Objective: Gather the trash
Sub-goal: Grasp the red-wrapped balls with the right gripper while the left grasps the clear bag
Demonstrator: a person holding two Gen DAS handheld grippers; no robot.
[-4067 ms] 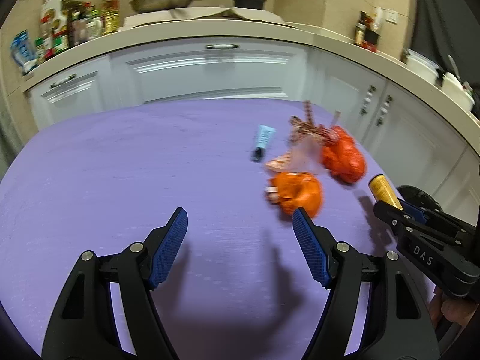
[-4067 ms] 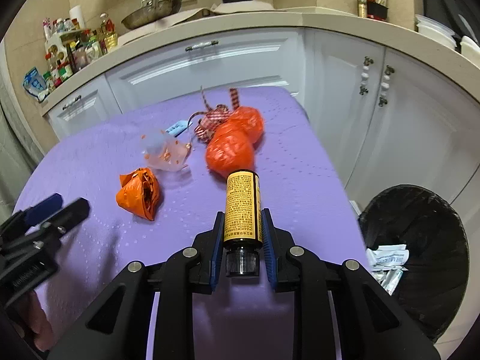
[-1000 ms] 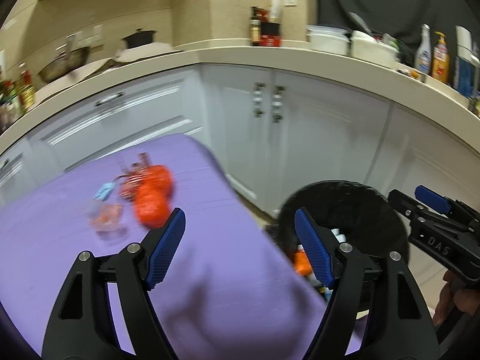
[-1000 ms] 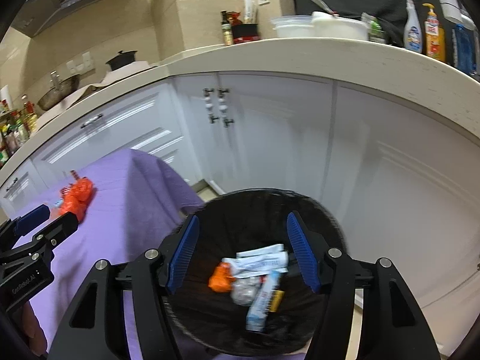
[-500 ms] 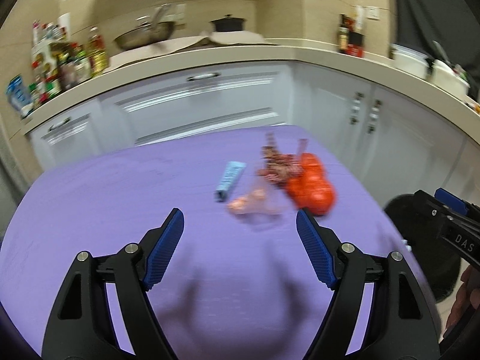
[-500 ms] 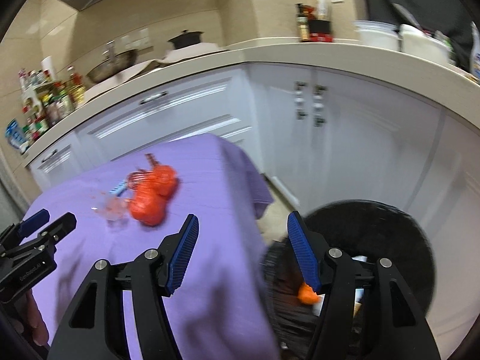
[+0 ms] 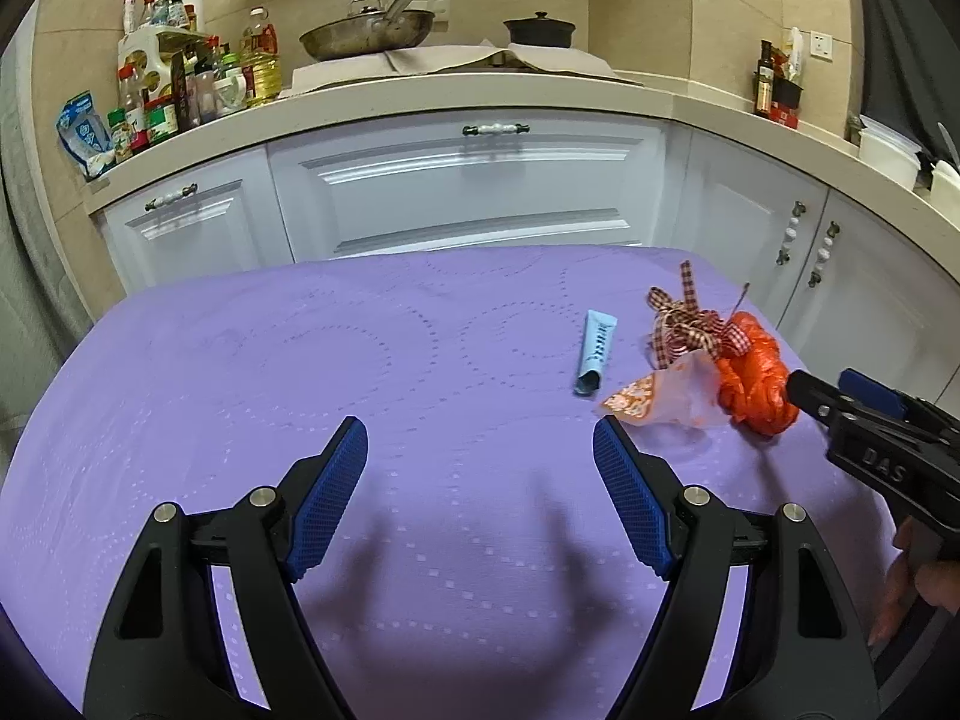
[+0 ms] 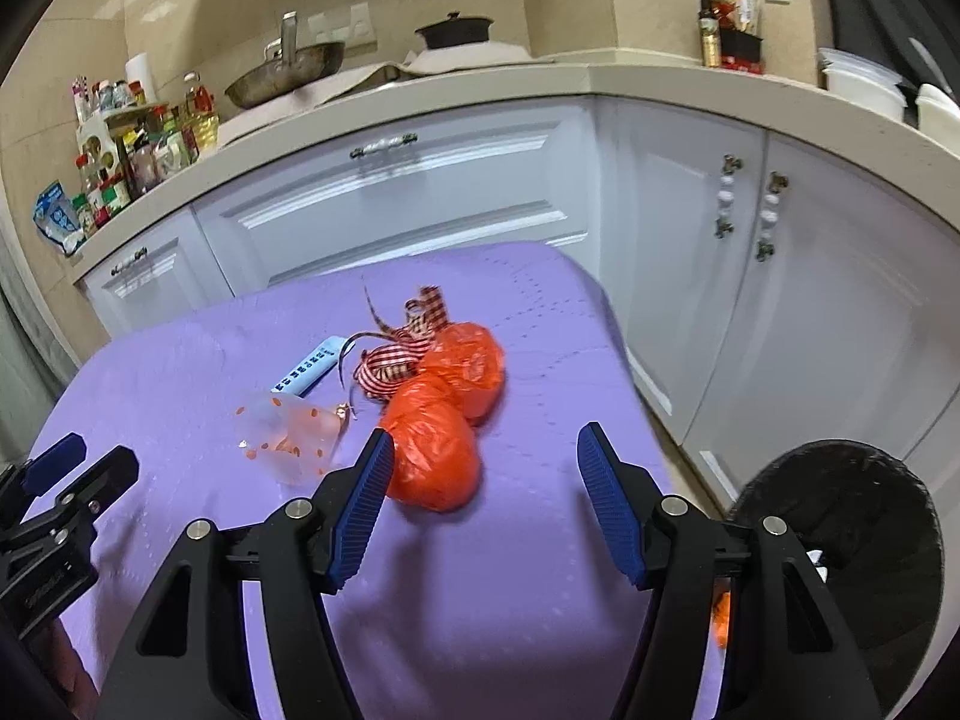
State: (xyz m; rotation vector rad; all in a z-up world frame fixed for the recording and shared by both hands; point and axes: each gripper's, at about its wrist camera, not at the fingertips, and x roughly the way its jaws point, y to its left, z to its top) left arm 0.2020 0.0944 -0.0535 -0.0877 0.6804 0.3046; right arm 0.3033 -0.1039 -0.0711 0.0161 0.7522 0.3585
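On the purple table (image 7: 360,360) lie an orange plastic bag (image 7: 753,384), a red checked ribbon (image 7: 684,324), a clear wrapper with orange dots (image 7: 660,396) and a light blue tube (image 7: 597,348). They also show in the right wrist view: the bag (image 8: 444,426), the ribbon (image 8: 396,354), the wrapper (image 8: 288,432), the tube (image 8: 306,369). My left gripper (image 7: 480,480) is open and empty, short of the trash. My right gripper (image 8: 480,486) is open and empty, its left finger just in front of the bag. The black bin (image 8: 852,540) stands right of the table.
White kitchen cabinets (image 7: 468,186) and a beige counter (image 7: 540,96) run behind and to the right of the table. Bottles and jars (image 7: 174,90), a pan (image 7: 366,36) and a black pot (image 7: 540,30) stand on the counter. The table's right edge (image 8: 630,372) drops near the bin.
Both grippers have swung from the bin back over the table. The right gripper has come close to the orange bag. The bottle and the small orange wrapper from earlier are off the table.
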